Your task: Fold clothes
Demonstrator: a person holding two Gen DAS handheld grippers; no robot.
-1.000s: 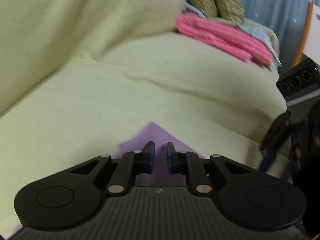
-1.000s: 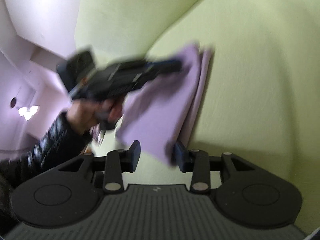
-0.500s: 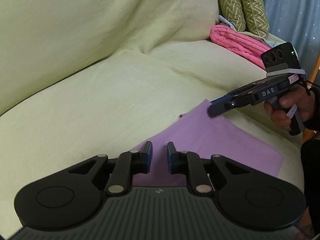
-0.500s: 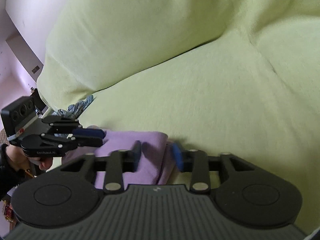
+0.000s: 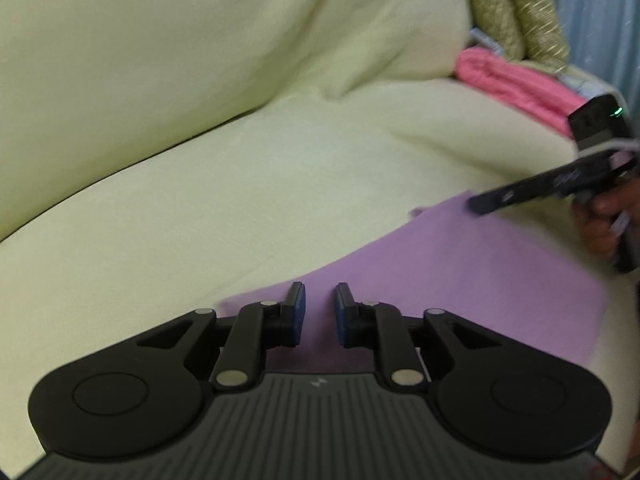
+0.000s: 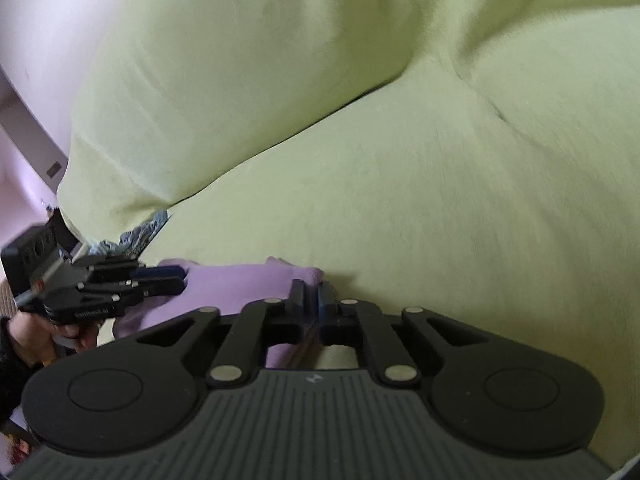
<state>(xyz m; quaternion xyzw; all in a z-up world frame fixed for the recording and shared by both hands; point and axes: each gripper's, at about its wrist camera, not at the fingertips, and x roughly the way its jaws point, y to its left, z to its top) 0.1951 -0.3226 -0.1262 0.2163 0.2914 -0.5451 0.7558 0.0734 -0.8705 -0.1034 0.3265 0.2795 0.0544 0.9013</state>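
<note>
A folded purple cloth [image 5: 460, 272] lies flat on the yellow-green sofa seat [image 5: 240, 208]. My left gripper [image 5: 320, 300] hovers over the cloth's left corner with its jaws a narrow gap apart and nothing between them. In the left wrist view my right gripper [image 5: 476, 205] is at the cloth's far right corner. In the right wrist view the right gripper [image 6: 311, 294] has its jaws nearly closed at the edge of the purple cloth [image 6: 240, 284]; whether cloth is pinched between them is unclear. The left gripper [image 6: 176, 278] shows there at the cloth's far end.
A folded pink garment [image 5: 516, 84] lies at the sofa's right end beside patterned green cushions [image 5: 512, 4]. A blue patterned fabric [image 6: 140, 236] sits in the sofa's left corner. The sofa backrest [image 5: 200, 40] rises behind the seat.
The purple cloth was swung down and now lies flat on the seat. The right gripper's jaws have closed from wide open to nearly shut at the cloth's edge. The left gripper stays slightly open.
</note>
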